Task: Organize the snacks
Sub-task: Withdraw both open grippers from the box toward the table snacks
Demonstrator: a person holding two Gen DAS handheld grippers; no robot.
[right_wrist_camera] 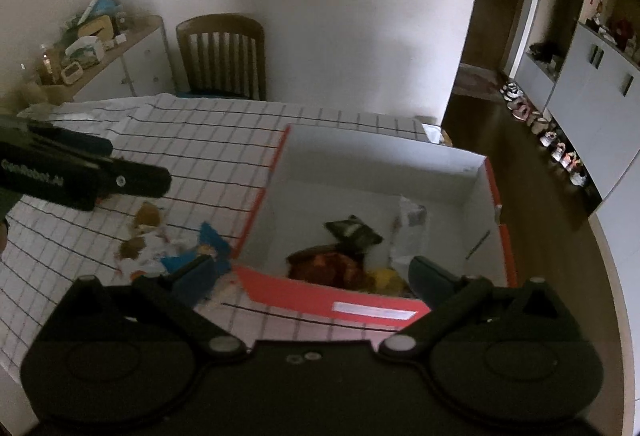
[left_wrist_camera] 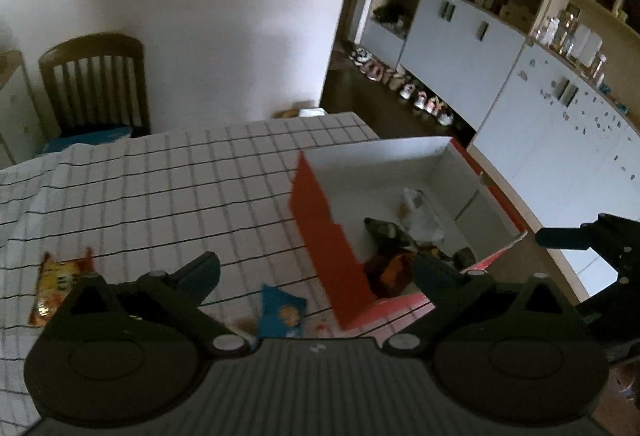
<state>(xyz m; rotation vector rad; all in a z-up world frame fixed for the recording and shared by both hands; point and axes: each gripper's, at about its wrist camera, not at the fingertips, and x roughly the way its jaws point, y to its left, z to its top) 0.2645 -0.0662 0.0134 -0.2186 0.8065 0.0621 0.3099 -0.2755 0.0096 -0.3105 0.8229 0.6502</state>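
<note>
An orange box with a white inside stands on the checked tablecloth. In it lie a dark green packet, a white bag and a red-brown packet. A blue packet and a yellow-orange packet lie on the cloth outside it. My left gripper is open and empty above the box's near left corner. My right gripper hangs open and empty over the box's front wall. The right wrist view also shows the blue packet and a white packet with brown pictures.
A wooden chair stands behind the table by the wall. A sideboard with clutter is at the far left. White cabinets and a row of shoes line the dark floor to the right, past the table's edge.
</note>
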